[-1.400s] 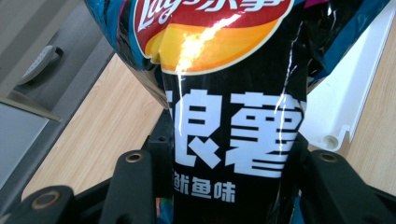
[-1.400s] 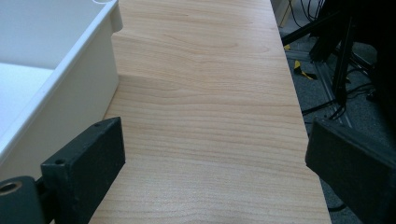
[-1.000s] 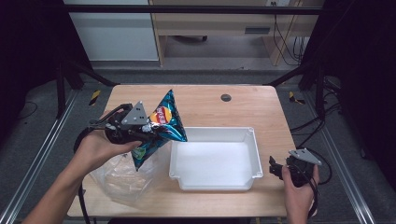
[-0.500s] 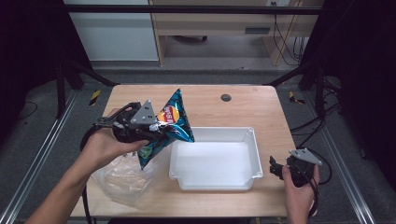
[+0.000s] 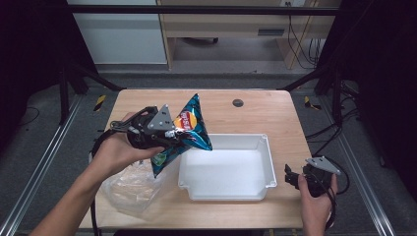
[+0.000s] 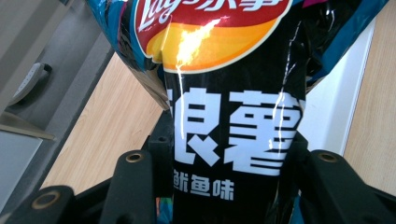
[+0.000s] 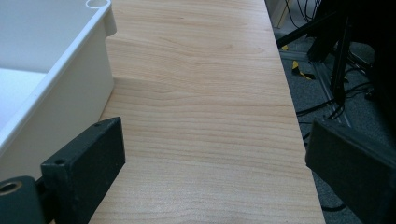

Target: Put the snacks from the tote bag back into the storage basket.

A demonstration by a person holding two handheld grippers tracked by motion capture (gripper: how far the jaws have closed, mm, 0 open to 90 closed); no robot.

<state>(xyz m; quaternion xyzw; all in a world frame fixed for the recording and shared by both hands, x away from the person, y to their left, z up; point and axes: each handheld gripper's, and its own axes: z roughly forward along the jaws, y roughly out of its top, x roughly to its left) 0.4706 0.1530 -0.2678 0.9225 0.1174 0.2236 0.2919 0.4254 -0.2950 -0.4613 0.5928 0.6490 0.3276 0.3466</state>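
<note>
Lay's crisp bag (image 5: 186,132), blue and black with the red-and-yellow logo, held in the air above the left part of the table (image 5: 246,118), its right corner overhanging the left rim of the white plastic tray (image 5: 268,162). The left claw (image 5: 164,135) is clamped on the bag's middle; in the left gripper view the bag (image 6: 233,116) stands pinched between the two black jaws. A crumpled clear plastic bag (image 5: 130,184) lies on the table below the left hand (image 5: 115,150), just beside the tray's left side. The right claw (image 5: 291,178) rests at the table's right edge, near the tray's near right corner, jaws spread wide with nothing between them. A small dark round disc (image 5: 238,103) sits at the table's far side.
</note>
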